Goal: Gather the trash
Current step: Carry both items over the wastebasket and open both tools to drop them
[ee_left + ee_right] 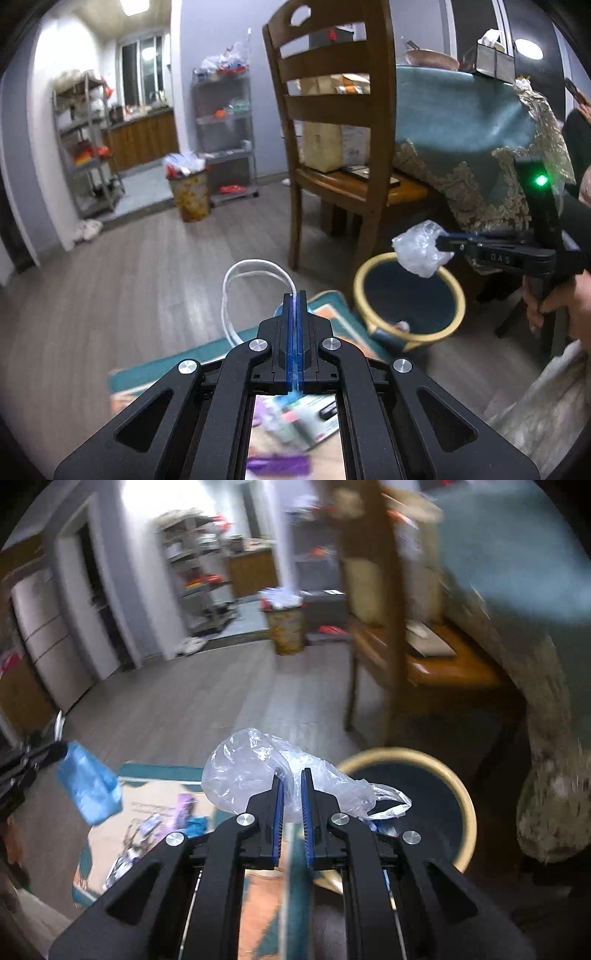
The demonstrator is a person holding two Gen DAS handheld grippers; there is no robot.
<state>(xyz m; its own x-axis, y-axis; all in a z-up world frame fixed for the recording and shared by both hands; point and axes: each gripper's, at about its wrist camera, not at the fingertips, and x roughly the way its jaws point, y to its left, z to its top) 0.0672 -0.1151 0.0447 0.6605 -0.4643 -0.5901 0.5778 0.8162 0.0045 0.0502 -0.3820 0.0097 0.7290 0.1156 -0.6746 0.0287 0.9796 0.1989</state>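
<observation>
A chair (332, 122) and a draped worktop (461, 110) stand just beyond my bin (408, 295). My right tongs (292, 779) are clamped on a clear bag (258, 764), held over the bin's near rim, its length running left-right. My left tongs (294, 295) pinch a blue bag (88, 786) with white cord (255, 266), hanging left of the bin.

Two bins (408, 295) (190, 195), one chair (332, 110), two racks (86, 144) (225, 136).

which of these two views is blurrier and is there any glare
The right wrist view is blurrier: the chair and tablecloth smear, though the plastic bag stays sharp. The left wrist view is mostly crisp, with glare from the ceiling light.
</observation>
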